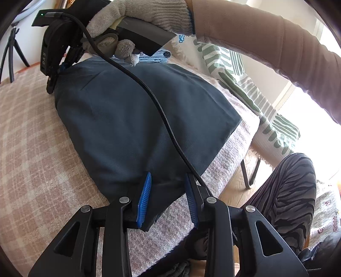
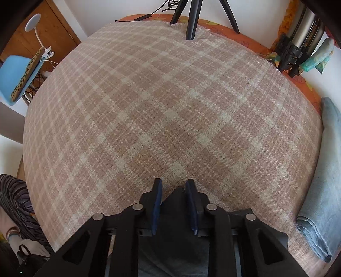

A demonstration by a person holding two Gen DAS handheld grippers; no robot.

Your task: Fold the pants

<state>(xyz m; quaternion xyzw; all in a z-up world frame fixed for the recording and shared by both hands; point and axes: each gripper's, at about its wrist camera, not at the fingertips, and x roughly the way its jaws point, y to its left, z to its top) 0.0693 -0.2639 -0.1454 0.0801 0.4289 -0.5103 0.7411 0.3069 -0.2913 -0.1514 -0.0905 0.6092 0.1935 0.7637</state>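
The left gripper point(image 1: 168, 198) clamped the dark pants' point(image 1: 136, 115) near corner, the right gripper point(image 2: 173, 204) pinching their far corner (plaid blanket point(image 2: 149, 106) beneath).

A pink checked blanket point(image 2: 170, 110) is covering the table. A folded light blue cloth point(image 2: 317, 202) is lying along its right edge. A black tripod point(image 2: 191, 19) is standing at the far edge. A blue chair point(image 2: 15, 74) is sitting beyond the left side, and a green striped cushion point(image 1: 251, 89) is resting nearby.
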